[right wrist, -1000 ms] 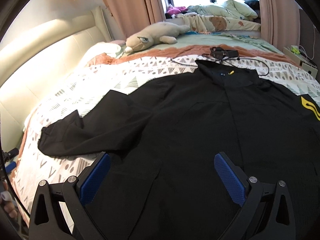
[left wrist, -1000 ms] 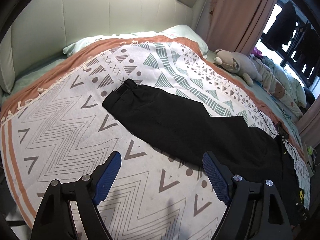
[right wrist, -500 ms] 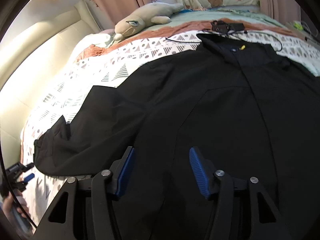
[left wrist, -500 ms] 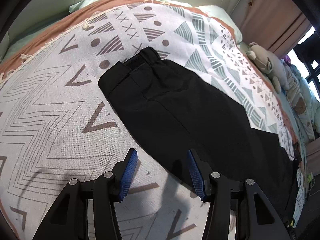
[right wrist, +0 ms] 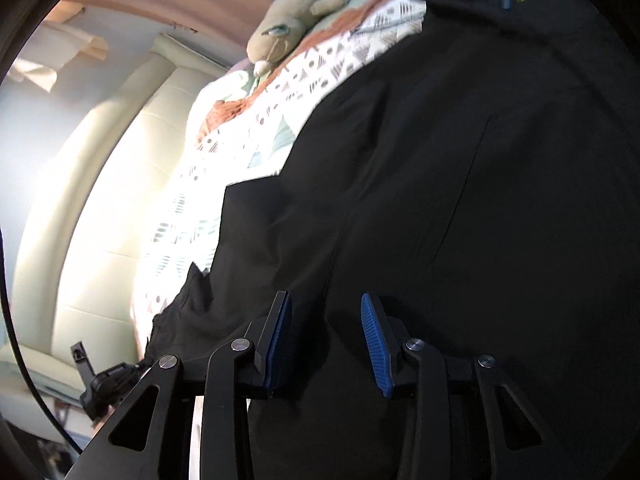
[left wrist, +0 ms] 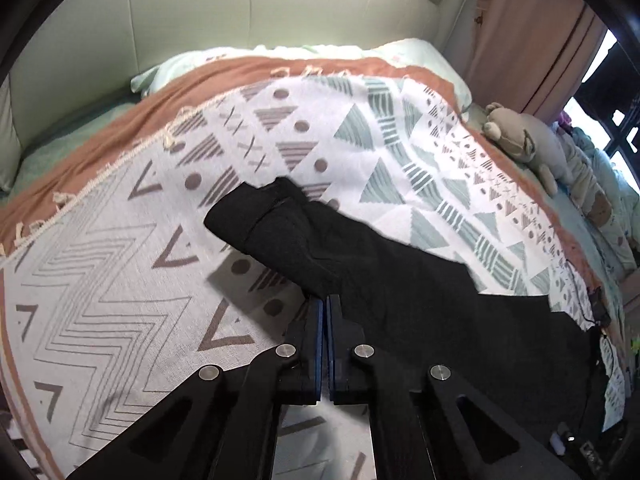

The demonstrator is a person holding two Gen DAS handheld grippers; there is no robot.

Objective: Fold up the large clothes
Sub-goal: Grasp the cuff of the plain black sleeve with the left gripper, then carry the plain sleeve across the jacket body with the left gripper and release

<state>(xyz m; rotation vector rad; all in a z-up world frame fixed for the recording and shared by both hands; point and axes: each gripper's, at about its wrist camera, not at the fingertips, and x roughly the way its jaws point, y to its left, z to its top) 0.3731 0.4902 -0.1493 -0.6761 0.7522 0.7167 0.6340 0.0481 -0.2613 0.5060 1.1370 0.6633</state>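
A large black jacket (right wrist: 440, 160) lies spread on the patterned blanket (left wrist: 120, 280) of a bed. Its long sleeve (left wrist: 288, 236) reaches toward the headboard and is raised a little, with a shadow on the blanket under it. My left gripper (left wrist: 323, 300) is shut on the sleeve's near edge, about midway along it. My right gripper (right wrist: 326, 308) hovers low over the jacket's body near the armpit seam, its blue pads (right wrist: 372, 340) a narrow gap apart and open. The left gripper (right wrist: 104, 384) also shows at the lower left of the right wrist view.
A grey plush toy (left wrist: 532, 144) lies at the bed's far side by the pink curtain (left wrist: 528, 40). The cream padded headboard (left wrist: 240, 20) stands behind pale green pillows. A black cable and charger (left wrist: 596, 300) rest near the jacket's collar.
My left gripper went down to the sleeve, shut on its edge and lifted it slightly. My right gripper dropped close to the jacket body and its jaws narrowed.
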